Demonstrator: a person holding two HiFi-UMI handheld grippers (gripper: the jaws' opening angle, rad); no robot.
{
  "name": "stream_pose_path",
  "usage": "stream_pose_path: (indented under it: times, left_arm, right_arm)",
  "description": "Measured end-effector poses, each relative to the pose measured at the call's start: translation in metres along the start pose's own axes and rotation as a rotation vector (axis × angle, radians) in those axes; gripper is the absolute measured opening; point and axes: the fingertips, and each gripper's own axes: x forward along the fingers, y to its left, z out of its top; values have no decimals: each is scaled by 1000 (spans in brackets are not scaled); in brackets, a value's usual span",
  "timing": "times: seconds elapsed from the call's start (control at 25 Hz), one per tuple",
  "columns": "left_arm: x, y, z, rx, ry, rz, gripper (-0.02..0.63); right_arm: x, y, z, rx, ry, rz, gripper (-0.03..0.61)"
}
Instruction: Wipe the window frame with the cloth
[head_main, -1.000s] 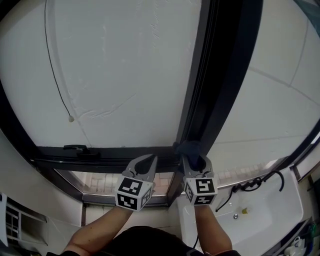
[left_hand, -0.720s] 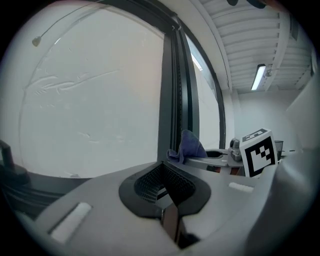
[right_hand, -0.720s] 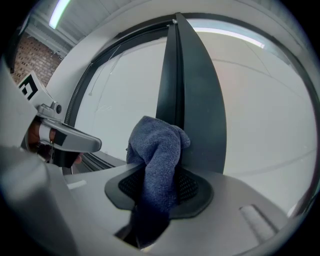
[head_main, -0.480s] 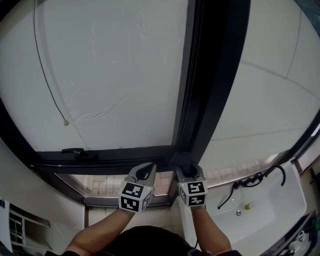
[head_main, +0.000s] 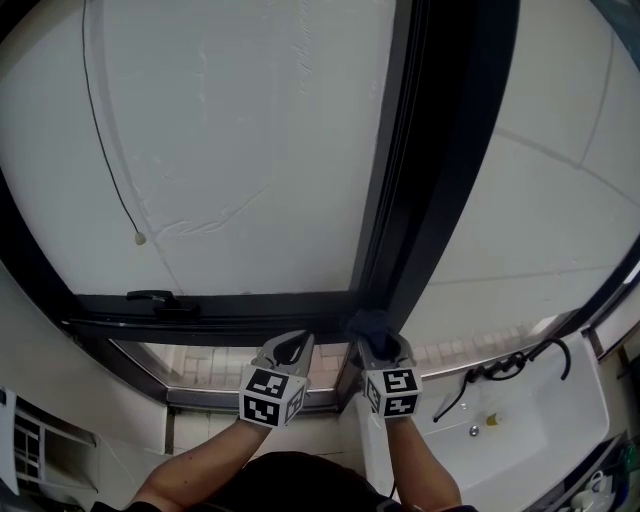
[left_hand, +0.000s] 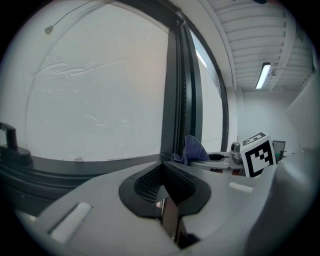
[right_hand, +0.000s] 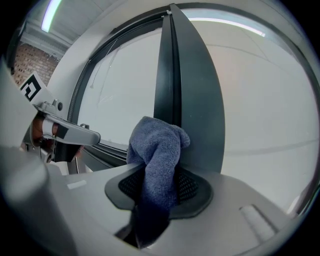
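A dark window frame (head_main: 420, 180) runs upright between two frosted panes, with a horizontal rail (head_main: 220, 305) at its foot. My right gripper (head_main: 382, 345) is shut on a blue-grey cloth (right_hand: 157, 155), which bulges from the jaws and presses against the foot of the upright frame (right_hand: 182, 95). The cloth (head_main: 368, 324) shows as a dark lump at the frame's base in the head view, and as a small blue fold (left_hand: 192, 149) in the left gripper view. My left gripper (head_main: 288, 350) is shut and holds nothing, just left of the right one, near the rail.
A thin cord with a small knob (head_main: 141, 238) hangs across the left pane. A black latch handle (head_main: 150, 296) sits on the rail at the left. A white basin with a tap (head_main: 500, 420) lies below right. A tiled ledge (head_main: 215, 365) shows under the rail.
Both grippers have dropped a little lower along the frame's foot over the last second, the cloth staying pressed to the upright. The head view swayed left and then back.
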Motion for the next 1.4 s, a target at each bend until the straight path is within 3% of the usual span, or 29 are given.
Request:
stream_pose_path:
  times: [0.6, 0.92, 1.12, 1.4]
  left_arm:
    - [-23, 22, -12, -25, -12, 46, -6]
    - [-32, 32, -23, -44, 9, 60, -6]
    - [-47, 51, -29, -53, 20, 101, -6]
    - [-70, 85, -35, -76, 29, 164, -6]
  right_arm:
    - [-25, -4, -13, 49, 27, -20, 127]
    - [0, 10, -21, 38, 65, 39, 127]
    - [11, 36, -19, 10, 74, 102, 127]
    - [22, 56, -20, 35, 82, 122, 127]
